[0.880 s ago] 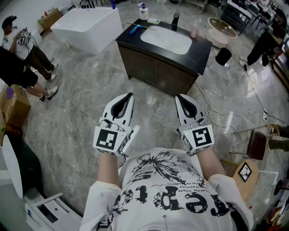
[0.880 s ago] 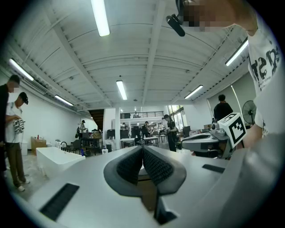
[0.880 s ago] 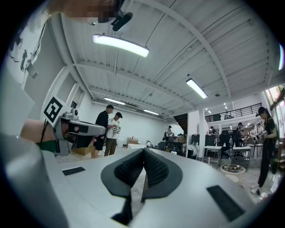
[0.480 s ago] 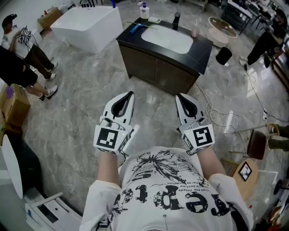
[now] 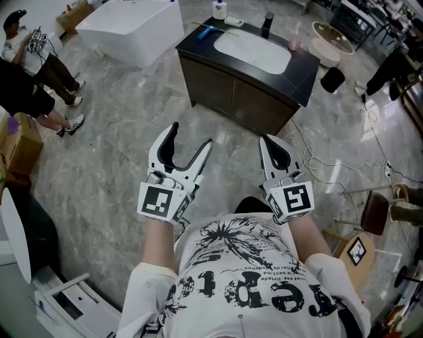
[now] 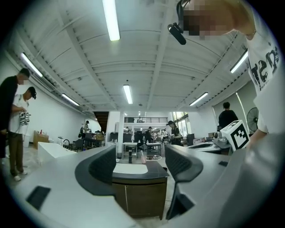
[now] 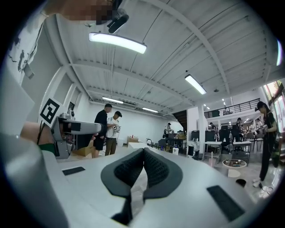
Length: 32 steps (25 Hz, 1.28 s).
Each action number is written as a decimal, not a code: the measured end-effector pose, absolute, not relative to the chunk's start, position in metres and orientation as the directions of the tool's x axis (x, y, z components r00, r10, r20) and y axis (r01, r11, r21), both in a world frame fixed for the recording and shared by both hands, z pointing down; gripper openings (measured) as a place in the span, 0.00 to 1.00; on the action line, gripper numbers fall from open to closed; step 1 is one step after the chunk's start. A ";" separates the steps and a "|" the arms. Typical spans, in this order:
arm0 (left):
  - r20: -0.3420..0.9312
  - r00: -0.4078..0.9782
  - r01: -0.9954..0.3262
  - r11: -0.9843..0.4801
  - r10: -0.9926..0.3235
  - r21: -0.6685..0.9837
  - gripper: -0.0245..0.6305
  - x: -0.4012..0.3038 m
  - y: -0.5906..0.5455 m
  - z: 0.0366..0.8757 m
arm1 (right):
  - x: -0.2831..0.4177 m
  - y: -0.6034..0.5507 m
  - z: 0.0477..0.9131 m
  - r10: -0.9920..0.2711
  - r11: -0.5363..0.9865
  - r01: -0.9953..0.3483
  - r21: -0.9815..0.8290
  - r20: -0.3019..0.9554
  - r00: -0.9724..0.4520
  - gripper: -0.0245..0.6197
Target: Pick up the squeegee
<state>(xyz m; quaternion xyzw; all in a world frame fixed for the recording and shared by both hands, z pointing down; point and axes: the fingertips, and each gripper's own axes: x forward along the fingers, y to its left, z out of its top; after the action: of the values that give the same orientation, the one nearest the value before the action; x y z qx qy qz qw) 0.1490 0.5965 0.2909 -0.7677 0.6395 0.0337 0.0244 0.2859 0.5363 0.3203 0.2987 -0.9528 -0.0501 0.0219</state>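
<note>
The squeegee (image 5: pixel 210 31), blue-handled, lies on the black top of a dark vanity cabinet (image 5: pixel 234 99), left of its white sink (image 5: pixel 254 51). Both grippers hang level at chest height, well short of the cabinet. In the head view my left gripper (image 5: pixel 190 137) is open, its two jaws spread wide with nothing between them. In the left gripper view, the left gripper (image 6: pixel 142 167) frames the cabinet (image 6: pixel 138 193) between its black pads; I cannot make out the squeegee there. My right gripper (image 5: pixel 269 140) is shut and empty, its pads meeting in the right gripper view (image 7: pixel 143 167).
A white bathtub (image 5: pixel 135 23) stands at the back left, with people (image 5: pixel 30 72) and a cardboard box (image 5: pixel 20 148) further left. A soap bottle (image 5: pixel 219 9), black faucet (image 5: pixel 267 24) and pink cup (image 5: pixel 293 43) are on the counter. Cables (image 5: pixel 317 165), a black bin (image 5: pixel 331 79) and a chair (image 5: pixel 375 212) are at the right.
The left gripper's jaws have swung from shut to wide open. The vanity now sits a little nearer and further right in the head view. The right gripper stays shut.
</note>
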 end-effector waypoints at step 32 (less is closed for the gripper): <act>0.069 -0.048 -0.998 0.050 -0.996 0.034 0.55 -0.019 0.166 0.321 | 0.116 0.064 0.334 -0.474 0.881 -0.473 0.029 0.044 -0.879 0.06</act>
<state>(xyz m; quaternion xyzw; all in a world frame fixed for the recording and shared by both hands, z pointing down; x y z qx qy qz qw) -0.0195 0.1656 0.3208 -0.6889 0.7238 -0.0115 -0.0370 0.1156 0.0636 0.3342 0.2443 -0.9693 -0.0087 0.0251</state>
